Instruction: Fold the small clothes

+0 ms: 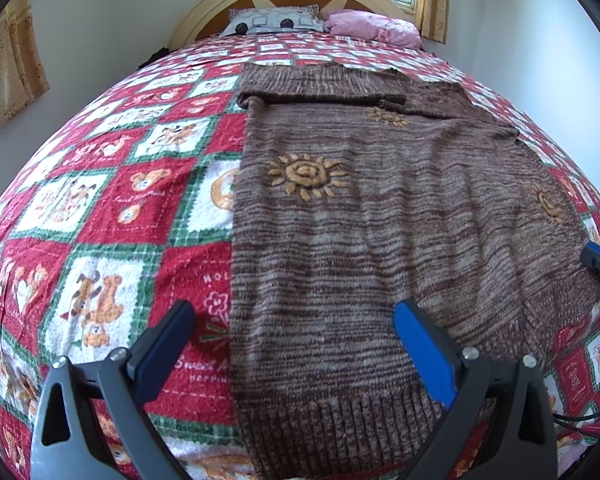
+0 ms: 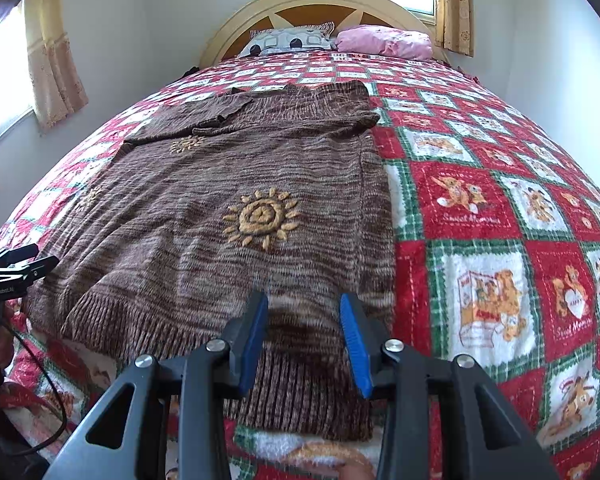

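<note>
A brown striped knit sweater (image 1: 360, 220) with orange sun patterns lies flat on the bed, its ribbed hem nearest me and its sleeves folded across the top. It also shows in the right wrist view (image 2: 220, 200). My left gripper (image 1: 296, 328) is open and empty, hovering over the hem's left corner, with one finger over the quilt and one over the sweater. My right gripper (image 2: 304, 320) is open and empty, just above the hem's right corner. The right gripper's tip (image 1: 598, 260) shows at the edge of the left wrist view, and the left gripper (image 2: 16, 268) shows in the right wrist view.
The bed carries a red, white and green teddy-bear quilt (image 1: 100, 208), seen too in the right wrist view (image 2: 500, 220). A patterned pillow (image 1: 274, 20) and a pink pillow (image 1: 376, 26) lie by the headboard (image 2: 320, 2). Walls and curtained windows surround the bed. A black cable (image 2: 40, 380) hangs at the near left.
</note>
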A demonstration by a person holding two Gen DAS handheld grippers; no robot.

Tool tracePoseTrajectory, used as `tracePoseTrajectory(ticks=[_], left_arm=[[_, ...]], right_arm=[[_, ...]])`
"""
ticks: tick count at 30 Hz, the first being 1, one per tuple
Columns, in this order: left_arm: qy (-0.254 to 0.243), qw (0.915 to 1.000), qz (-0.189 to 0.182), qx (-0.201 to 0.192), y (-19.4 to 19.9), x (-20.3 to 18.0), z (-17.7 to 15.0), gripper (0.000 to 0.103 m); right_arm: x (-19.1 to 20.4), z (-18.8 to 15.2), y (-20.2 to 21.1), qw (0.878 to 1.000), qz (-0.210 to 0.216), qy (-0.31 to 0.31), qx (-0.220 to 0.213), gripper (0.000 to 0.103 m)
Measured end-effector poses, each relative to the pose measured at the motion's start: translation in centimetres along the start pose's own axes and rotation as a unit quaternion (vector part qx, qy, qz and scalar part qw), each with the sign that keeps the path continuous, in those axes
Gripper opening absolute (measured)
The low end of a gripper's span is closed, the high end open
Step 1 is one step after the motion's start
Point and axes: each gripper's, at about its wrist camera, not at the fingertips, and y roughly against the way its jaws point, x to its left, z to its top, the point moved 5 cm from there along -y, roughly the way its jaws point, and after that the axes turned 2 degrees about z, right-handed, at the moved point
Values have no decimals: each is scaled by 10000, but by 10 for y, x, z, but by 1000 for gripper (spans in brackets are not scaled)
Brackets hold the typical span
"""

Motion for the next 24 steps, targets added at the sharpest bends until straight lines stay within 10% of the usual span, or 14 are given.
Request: tracePoseTrajectory(ticks=[24], left_arm=[[80, 9999, -72, -73, 15, -10, -22, 101]], right_arm=[[-11, -34, 20, 9997, 82, -208, 95, 39]])
